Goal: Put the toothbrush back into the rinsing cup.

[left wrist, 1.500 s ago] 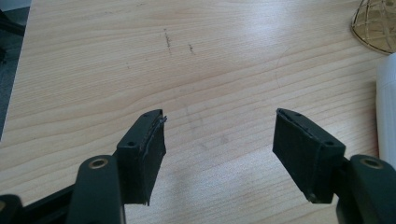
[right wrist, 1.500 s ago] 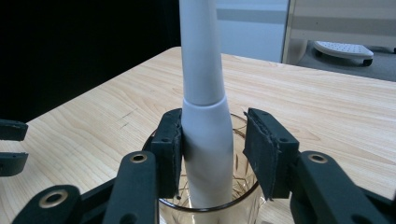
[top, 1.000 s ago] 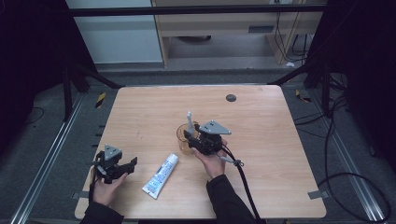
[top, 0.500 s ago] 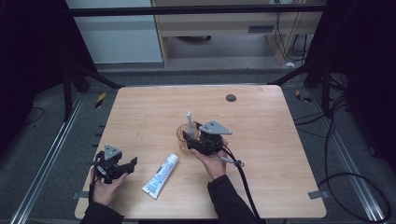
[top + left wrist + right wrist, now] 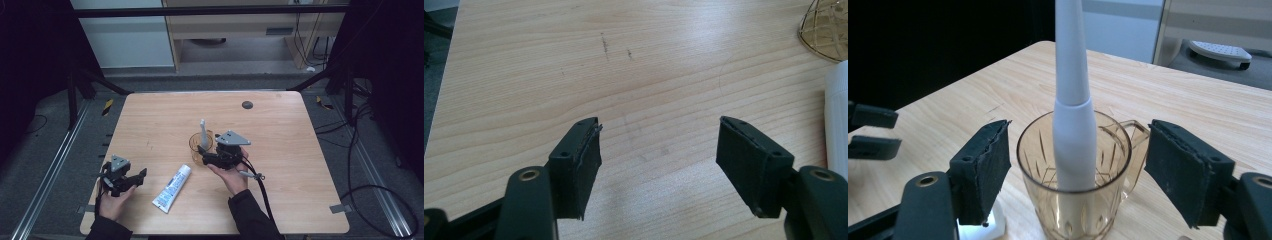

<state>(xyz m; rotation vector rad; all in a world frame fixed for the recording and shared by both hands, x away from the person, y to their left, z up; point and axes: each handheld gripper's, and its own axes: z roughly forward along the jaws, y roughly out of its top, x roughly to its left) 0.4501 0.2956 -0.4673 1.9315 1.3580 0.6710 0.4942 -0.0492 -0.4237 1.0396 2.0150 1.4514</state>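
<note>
Over the last second almost nothing has shifted: the right gripper [image 5: 206,156] still brackets the amber glass mug [image 5: 200,145] at table centre, jaws wide and holding nothing, so the grasp looks unstarted. Its own view reveals the white toothbrush [image 5: 1074,130] standing inside; the left gripper [image 5: 659,165], spread empty, sees the toothpaste tube [image 5: 837,120] at 3 o'clock

you see an amber cut-pattern glass mug [image 5: 1075,200], a white toothbrush [image 5: 1073,95], a white tube [image 5: 172,188], black pads [image 5: 985,167], and a pale woodgrain table [image 5: 300,145].
</note>
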